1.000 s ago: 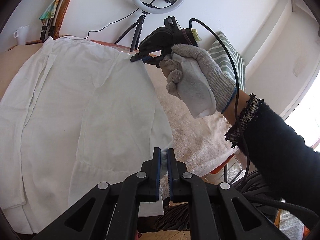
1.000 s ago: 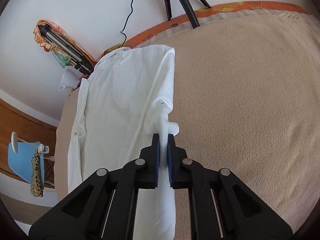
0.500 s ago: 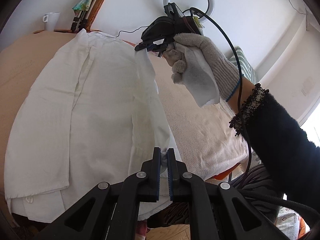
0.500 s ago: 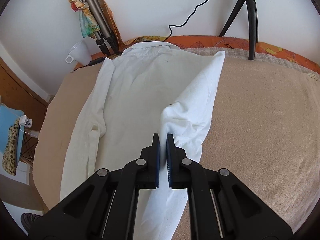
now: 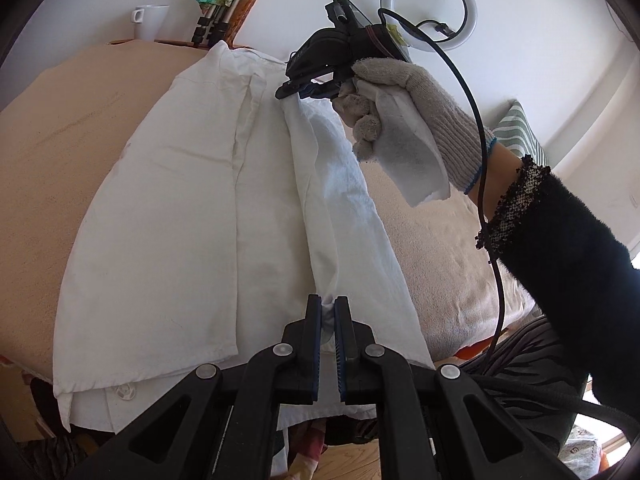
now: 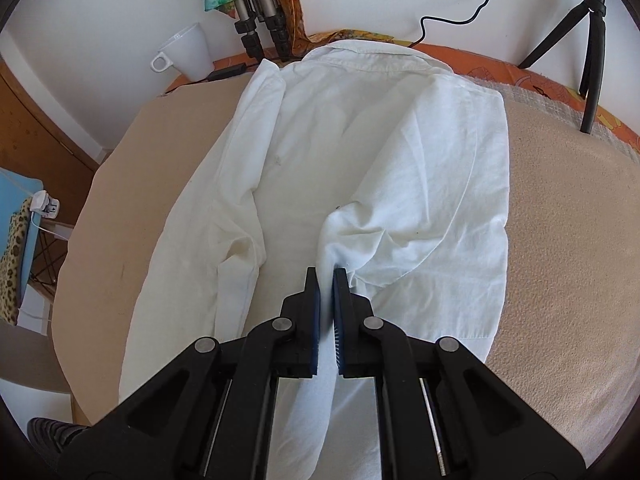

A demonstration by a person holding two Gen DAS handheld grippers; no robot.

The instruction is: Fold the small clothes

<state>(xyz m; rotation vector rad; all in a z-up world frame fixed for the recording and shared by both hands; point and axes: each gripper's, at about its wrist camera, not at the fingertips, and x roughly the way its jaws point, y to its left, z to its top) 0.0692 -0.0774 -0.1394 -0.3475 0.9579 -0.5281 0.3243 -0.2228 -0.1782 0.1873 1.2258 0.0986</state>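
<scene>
Beige blanket (image 6: 568, 240) under white shirt (image 6: 360, 152); left claw (image 5: 328, 312), right claw (image 6: 326, 284) both clenched on shirt; mug (image 6: 186, 54) by wall.

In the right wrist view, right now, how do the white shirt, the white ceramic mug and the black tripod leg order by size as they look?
1. White shirt, by far the largest.
2. and 3. Black tripod leg and white ceramic mug: unsure. The leg looks longer, the mug wider; fisheye distortion at the edges prevents a ranking.

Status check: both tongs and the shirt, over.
Left tongs shut on white shirt hem edge. Right tongs shut on the same side panel, lifted over the body. Mug and tripod legs sit behind the collar, not touching.
</scene>
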